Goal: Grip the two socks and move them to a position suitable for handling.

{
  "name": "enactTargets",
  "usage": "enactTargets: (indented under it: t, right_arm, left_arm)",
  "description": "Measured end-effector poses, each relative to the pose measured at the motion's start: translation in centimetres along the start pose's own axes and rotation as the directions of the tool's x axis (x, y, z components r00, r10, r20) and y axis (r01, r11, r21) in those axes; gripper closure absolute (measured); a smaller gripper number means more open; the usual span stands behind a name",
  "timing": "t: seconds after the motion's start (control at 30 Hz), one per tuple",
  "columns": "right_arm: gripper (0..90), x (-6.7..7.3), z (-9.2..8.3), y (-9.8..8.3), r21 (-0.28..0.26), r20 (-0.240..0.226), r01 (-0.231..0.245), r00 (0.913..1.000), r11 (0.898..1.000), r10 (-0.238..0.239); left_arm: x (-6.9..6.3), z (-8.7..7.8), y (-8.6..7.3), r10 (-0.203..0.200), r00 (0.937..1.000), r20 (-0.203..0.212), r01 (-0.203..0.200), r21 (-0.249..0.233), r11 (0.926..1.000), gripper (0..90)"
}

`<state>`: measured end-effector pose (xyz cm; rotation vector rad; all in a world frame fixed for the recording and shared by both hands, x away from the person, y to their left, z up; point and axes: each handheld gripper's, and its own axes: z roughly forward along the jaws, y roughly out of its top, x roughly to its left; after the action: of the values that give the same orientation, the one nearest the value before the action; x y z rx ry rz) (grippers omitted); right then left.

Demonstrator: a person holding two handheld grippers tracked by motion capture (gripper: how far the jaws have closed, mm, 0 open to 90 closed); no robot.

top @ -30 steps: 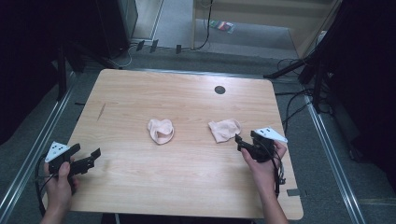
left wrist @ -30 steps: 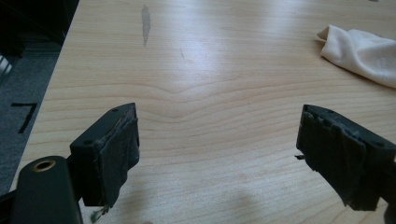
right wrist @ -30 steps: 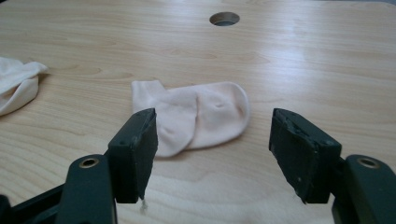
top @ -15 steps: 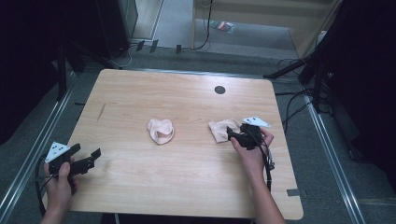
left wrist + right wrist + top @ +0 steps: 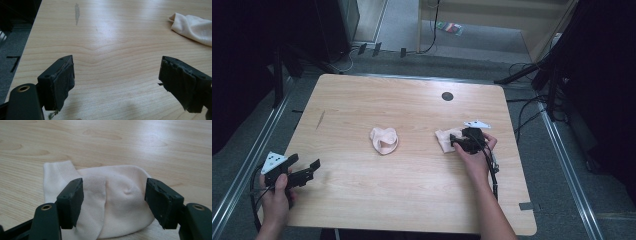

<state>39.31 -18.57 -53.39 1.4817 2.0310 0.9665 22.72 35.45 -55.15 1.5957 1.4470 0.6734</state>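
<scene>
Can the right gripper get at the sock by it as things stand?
Probably yes. The right gripper is open, its jaws either side of the pale sock lying flat on the table, with nothing between them and it.

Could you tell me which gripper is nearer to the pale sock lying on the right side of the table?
The right. The right gripper is at that sock, its open jaws on either side of it, not yet pressing. The left gripper sits far off by the table's near left corner.

Light wooden table [image 5: 362, 100], grey floor [image 5: 557, 160] — dark curtains [image 5: 607, 75], trailing cables [image 5: 527, 107] around it.
</scene>
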Motion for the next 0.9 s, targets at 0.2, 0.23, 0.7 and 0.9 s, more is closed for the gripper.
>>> enactTargets:
  t: [0.2,0.23,0.7,0.9]
  right_arm:
    - [32.0,0.0,0.8,-0.6,0.023,0.001,-0.005,1.0,1.0,0.005]
    - [32.0,0.0,0.8,-0.6,0.023,0.001,-0.005,1.0,1.0,0.005]
    - [85.1,-0.1,0.1,-1.0,0.0,-0.042,-0.074,0.9964,0.997,0.074]
    - [85.6,0.1,-1.5,-0.7,-0.052,-0.033,-0.104,0.9942,0.993,0.102]
  left_arm:
    - [0.0,0.0,0.0,-0.003,1.0,0.002,0.003,-0.004,1.0,13.3]
    - [0.0,0.0,0.0,-0.003,1.0,0.002,0.003,-0.004,1.0,13.3]
    - [-0.5,0.0,-0.1,0.029,0.9991,-0.032,-0.029,-0.003,0.9996,13.3]
    - [-0.4,0.0,0.0,0.017,0.9991,-0.04,-0.017,-0.012,0.9998,13.2]
